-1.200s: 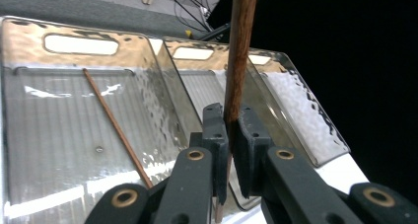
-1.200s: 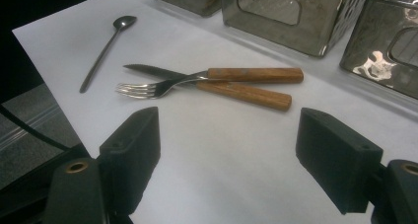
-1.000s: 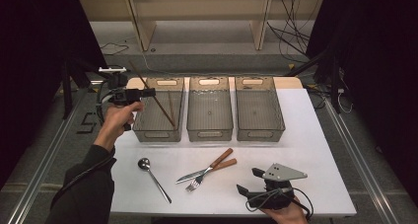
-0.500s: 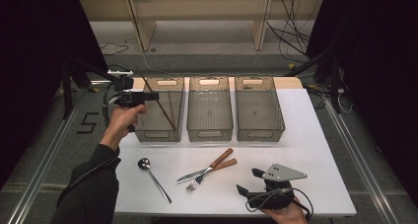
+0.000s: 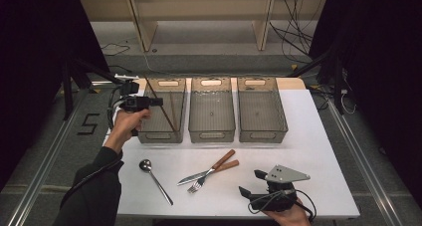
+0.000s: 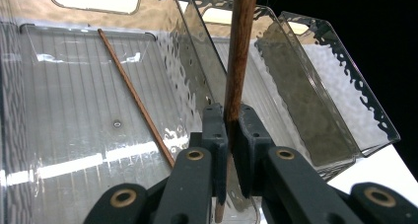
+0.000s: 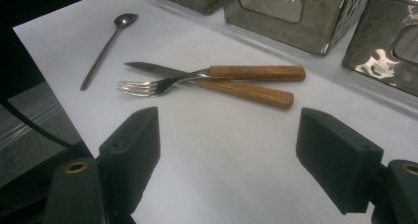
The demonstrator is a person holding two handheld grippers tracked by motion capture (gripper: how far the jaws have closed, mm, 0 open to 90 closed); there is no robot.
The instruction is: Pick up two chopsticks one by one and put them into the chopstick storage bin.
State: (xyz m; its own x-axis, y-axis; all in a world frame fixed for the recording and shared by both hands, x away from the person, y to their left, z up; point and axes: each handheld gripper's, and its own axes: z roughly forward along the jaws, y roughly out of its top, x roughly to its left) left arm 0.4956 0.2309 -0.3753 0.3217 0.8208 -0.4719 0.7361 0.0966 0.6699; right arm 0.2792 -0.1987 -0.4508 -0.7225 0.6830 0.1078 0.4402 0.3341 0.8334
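White table (image 5: 318, 136), three clear bins (image 5: 211, 109), one chopstick (image 6: 135, 98) inside leftmost, left fingers (image 6: 229, 130) clamping second chopstick (image 6: 239, 51), right fingers (image 7: 226, 150) wide, empty.

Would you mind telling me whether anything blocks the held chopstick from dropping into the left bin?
Nothing visible does: the left hand-held gripper holds the chopstick over the open left bin; a second chopstick lies inside.

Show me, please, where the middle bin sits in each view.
High view: the middle bin is at the centre of the row of three.
Left gripper view: upper centre, just behind the stick held in the jaws.
Right gripper view: top centre, showing its handle cutout.
Shared landmark: the left bin beside it.
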